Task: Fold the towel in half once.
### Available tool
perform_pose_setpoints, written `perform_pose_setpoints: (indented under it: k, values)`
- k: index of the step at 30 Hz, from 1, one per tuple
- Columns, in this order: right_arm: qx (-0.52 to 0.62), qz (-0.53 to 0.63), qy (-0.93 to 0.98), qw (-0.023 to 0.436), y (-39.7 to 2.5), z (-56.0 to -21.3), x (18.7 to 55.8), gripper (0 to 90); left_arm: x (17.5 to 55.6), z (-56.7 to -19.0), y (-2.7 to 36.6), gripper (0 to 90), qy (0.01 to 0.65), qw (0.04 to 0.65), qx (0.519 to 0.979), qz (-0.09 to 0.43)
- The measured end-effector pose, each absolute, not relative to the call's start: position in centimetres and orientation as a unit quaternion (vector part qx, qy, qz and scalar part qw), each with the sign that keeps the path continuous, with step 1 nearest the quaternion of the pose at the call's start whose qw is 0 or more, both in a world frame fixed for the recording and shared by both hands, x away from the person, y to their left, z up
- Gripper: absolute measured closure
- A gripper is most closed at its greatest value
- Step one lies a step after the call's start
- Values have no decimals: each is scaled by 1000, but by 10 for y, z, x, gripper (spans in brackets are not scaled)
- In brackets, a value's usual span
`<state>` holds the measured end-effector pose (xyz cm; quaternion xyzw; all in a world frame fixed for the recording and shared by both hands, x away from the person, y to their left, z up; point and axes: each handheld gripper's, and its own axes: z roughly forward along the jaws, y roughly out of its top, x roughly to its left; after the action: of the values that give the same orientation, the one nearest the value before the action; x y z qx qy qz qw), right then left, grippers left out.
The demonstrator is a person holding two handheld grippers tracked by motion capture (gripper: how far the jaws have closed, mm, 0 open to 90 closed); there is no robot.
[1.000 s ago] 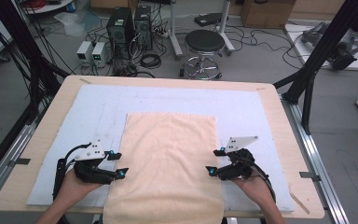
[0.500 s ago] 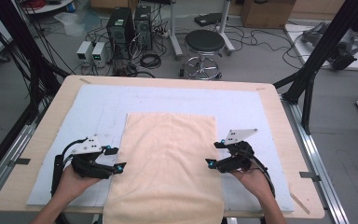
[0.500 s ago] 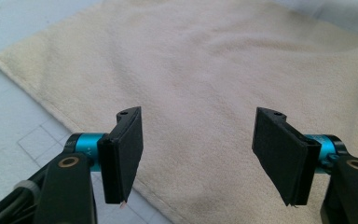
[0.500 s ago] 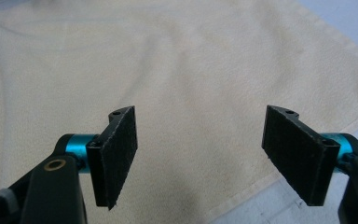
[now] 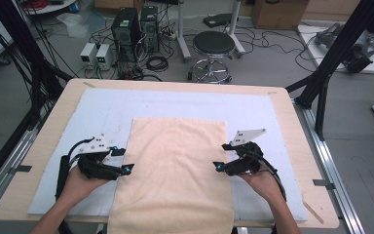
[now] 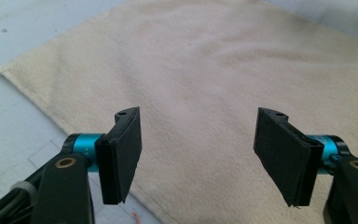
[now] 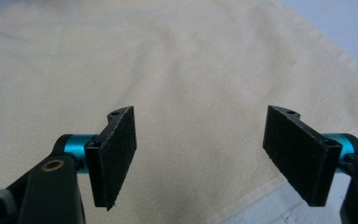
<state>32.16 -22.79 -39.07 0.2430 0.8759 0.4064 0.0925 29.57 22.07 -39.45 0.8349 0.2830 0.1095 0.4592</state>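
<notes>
A cream towel [image 5: 175, 165] lies flat on the table's white mat [image 5: 102, 109], its near end hanging over the front edge. My left gripper [image 5: 125, 163] sits at the towel's left edge, jaws wide open and pointing inward. In the left gripper view the towel [image 6: 205, 84] spreads beyond the open left gripper [image 6: 200, 156], its edge running under the left pad. My right gripper [image 5: 218, 164] is at the towel's right edge, also open. The right gripper view has the towel [image 7: 168, 70] under the open right gripper [image 7: 200, 156], nothing between the pads.
The wooden table [image 5: 292, 117] has metal rails along both sides. Beyond its far edge stand a black stool [image 5: 214, 46], computer cases [image 5: 134, 27] and loose cables on the floor. A black frame strut [image 5: 336, 58] slants at the right.
Both grippers have moved slightly forward along the towel's side edges and closer in to it. Both stay open; the towel has not moved.
</notes>
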Motion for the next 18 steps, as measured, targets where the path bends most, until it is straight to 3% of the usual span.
perform_pose_setpoints:
  k: [18]
  values:
    - [258, 390, 878, 106, -221, -380, 373, 251, 349, -390, 205, 330, 306, 445, 833, 123]
